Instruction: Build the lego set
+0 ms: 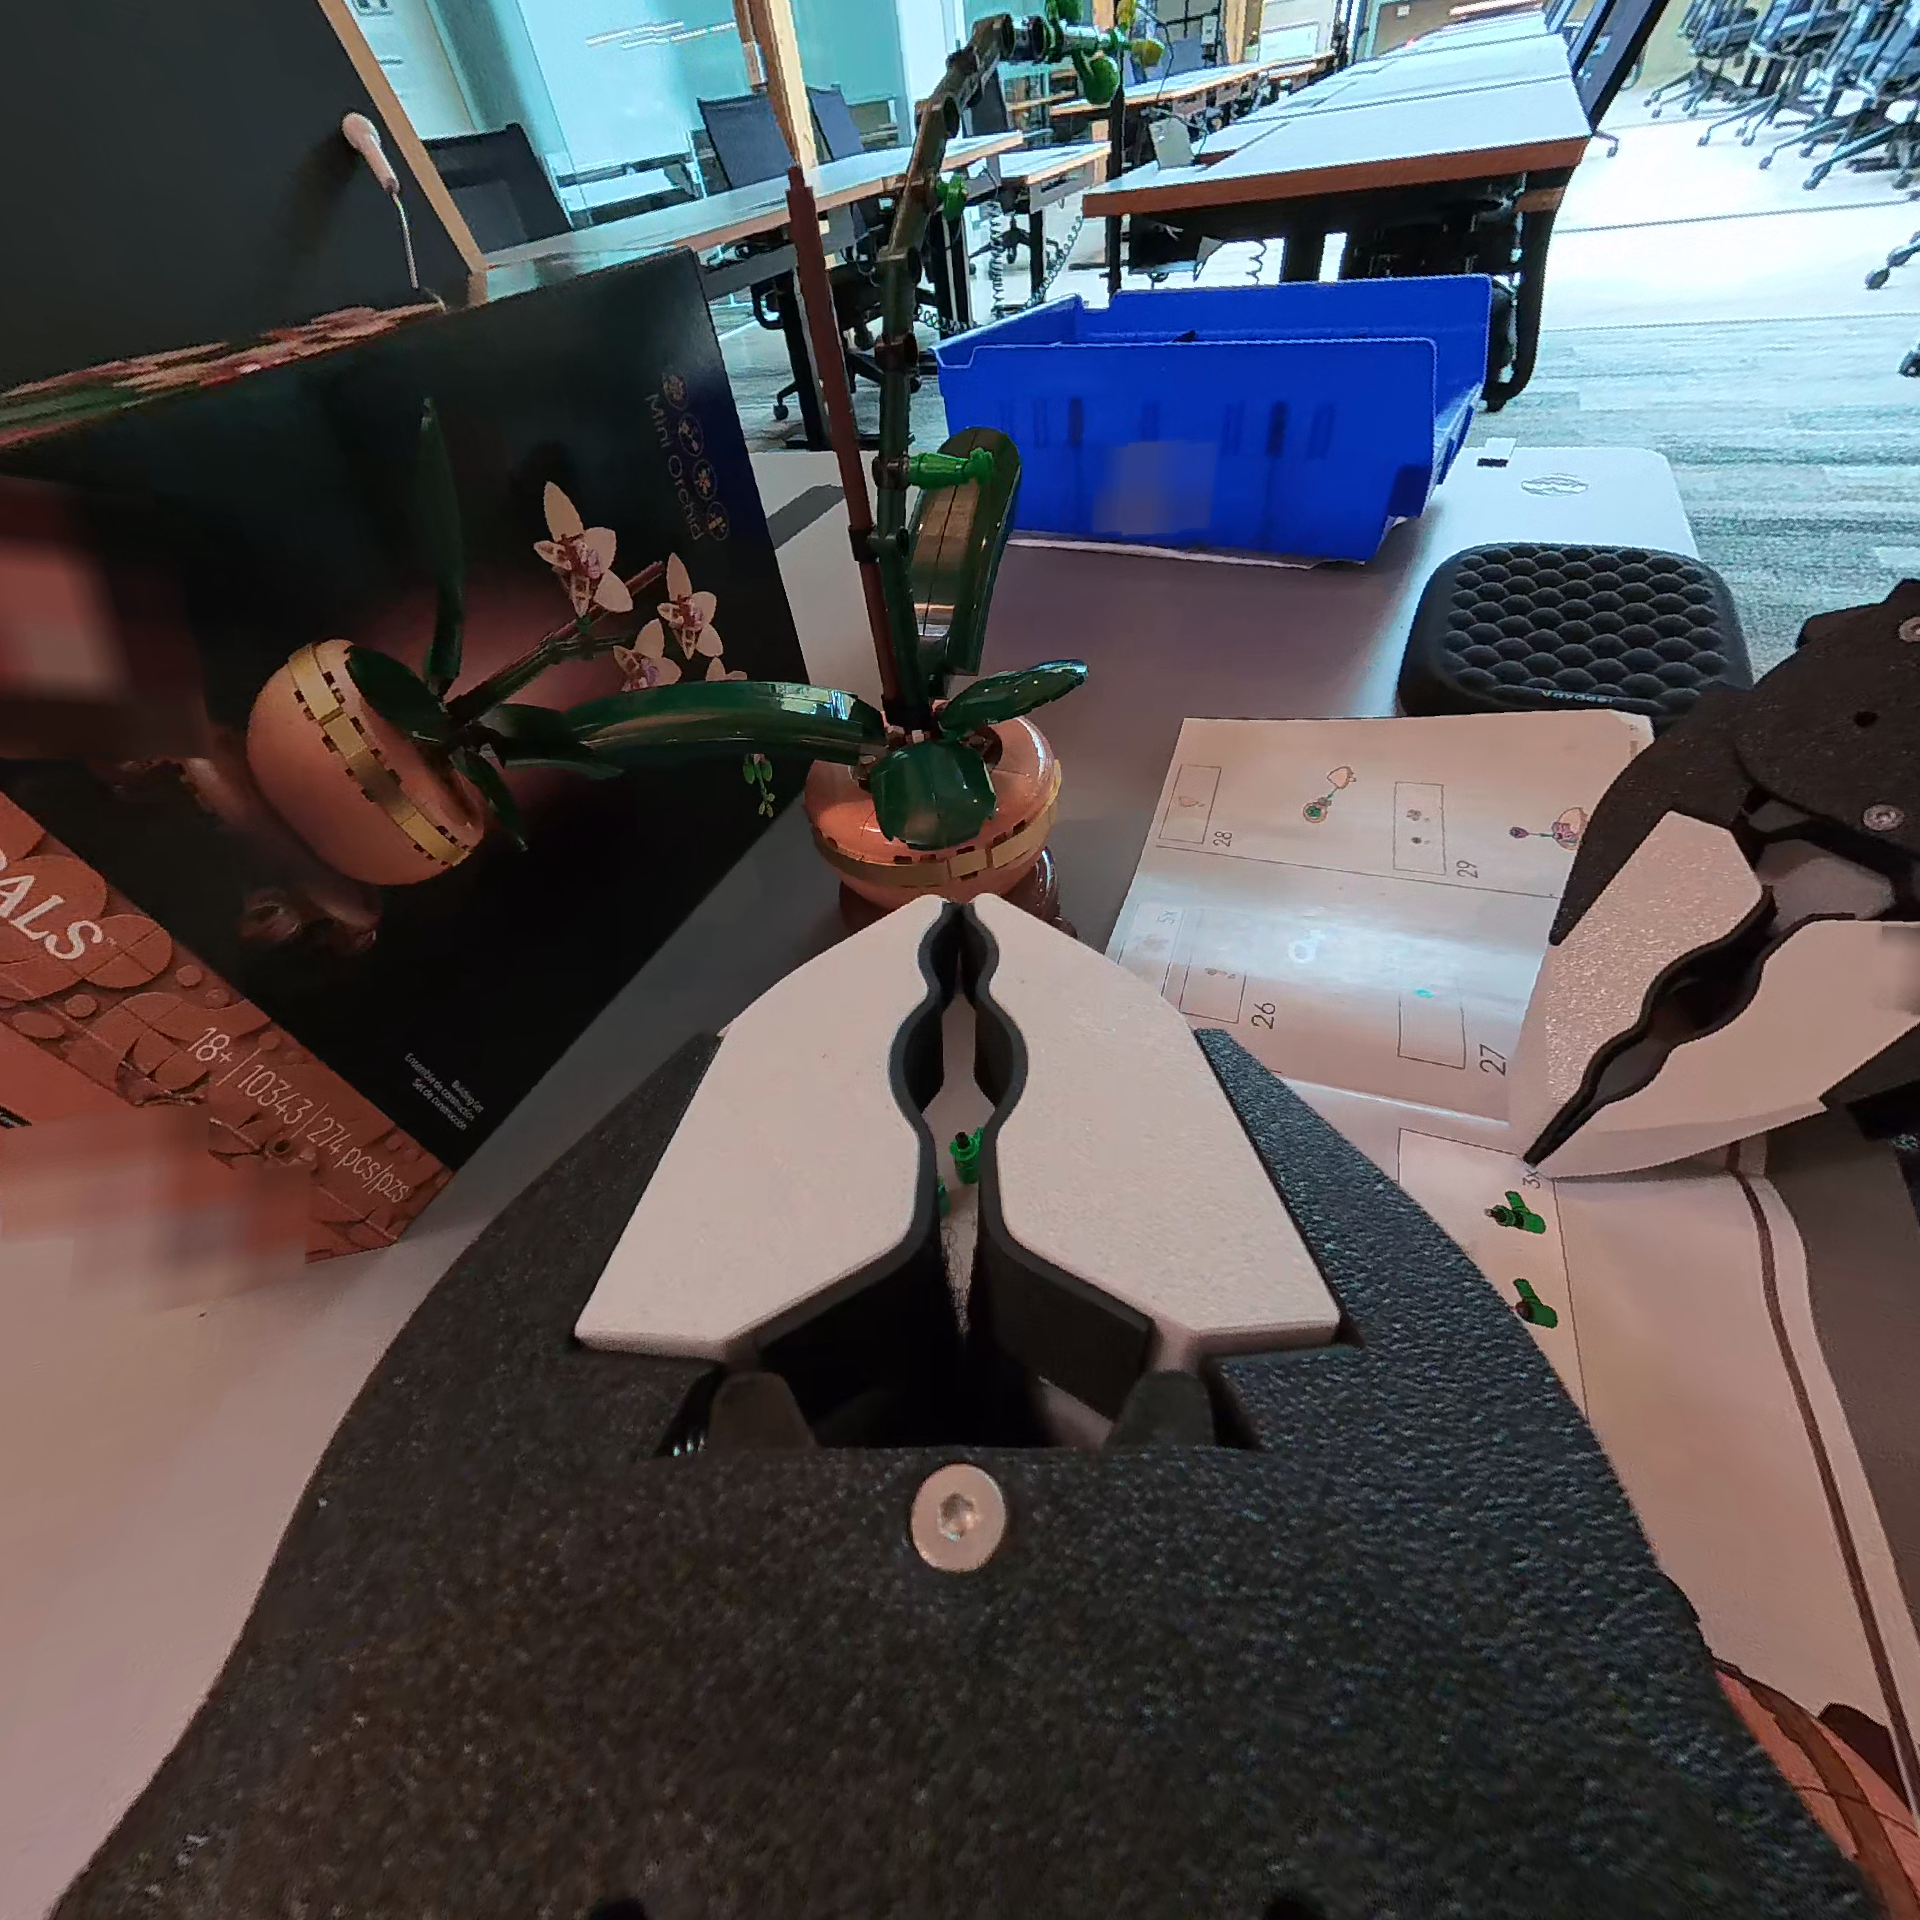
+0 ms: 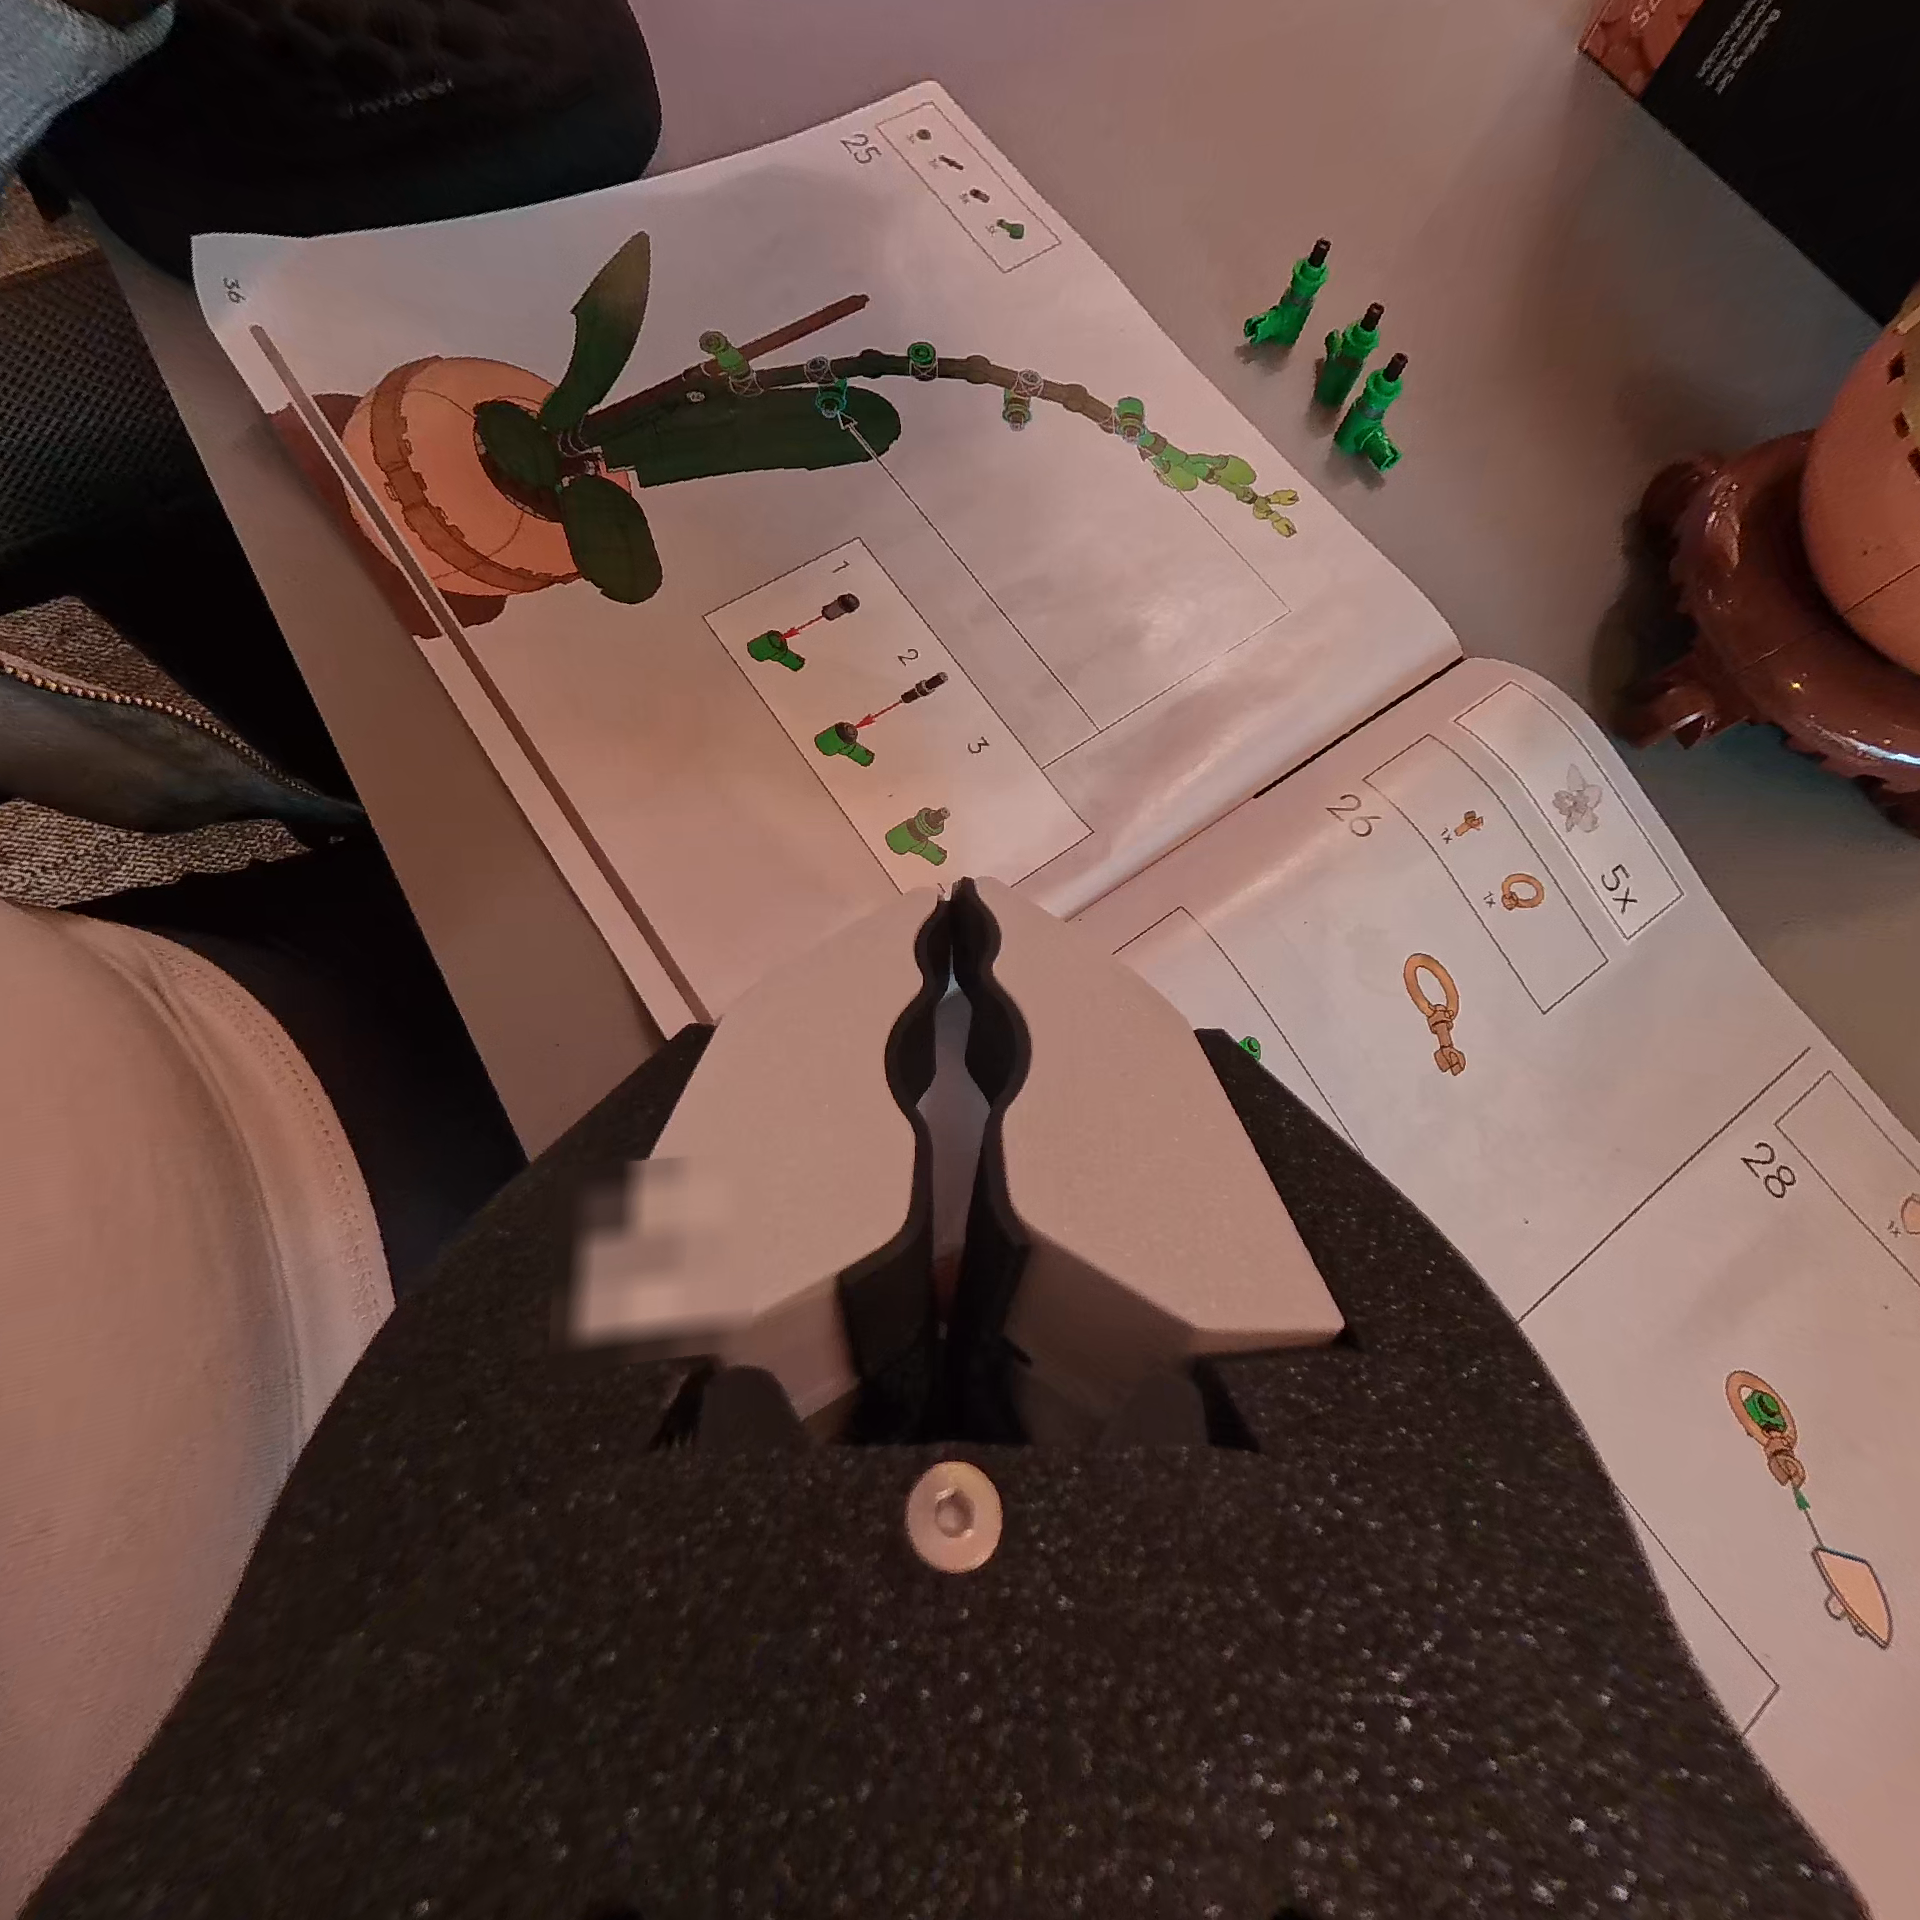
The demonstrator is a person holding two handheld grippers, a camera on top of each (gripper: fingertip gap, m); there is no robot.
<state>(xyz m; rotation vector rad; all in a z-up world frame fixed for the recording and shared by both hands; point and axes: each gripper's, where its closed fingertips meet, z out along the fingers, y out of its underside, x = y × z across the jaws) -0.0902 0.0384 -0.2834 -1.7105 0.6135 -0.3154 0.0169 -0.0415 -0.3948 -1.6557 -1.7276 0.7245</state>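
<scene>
The part-built lego orchid stands on the table: a pink pot (image 1: 935, 821) on a brown base, dark green leaves and a tall stem (image 1: 891, 436). My left gripper (image 1: 962, 912) is shut and empty, its tips just in front of the pot. A small green piece (image 1: 966, 1146) shows through the gap between its fingers. My right gripper (image 2: 956, 894) is shut and empty above the open instruction booklet (image 2: 1039, 540); it also shows in the left wrist view (image 1: 1538, 1151). Three small green connector pieces (image 2: 1349, 351) lie on the table beyond the booklet, left of the pot (image 2: 1860, 488).
The set's box (image 1: 416, 727) stands at the left, close to the orchid. A blue bin (image 1: 1216, 436) sits at the back and a black textured cushion (image 1: 1579, 623) at the right. A person's leg (image 2: 156, 1247) is at the table's near edge. Across from one pair of fingers to the other is roughly 15 cm.
</scene>
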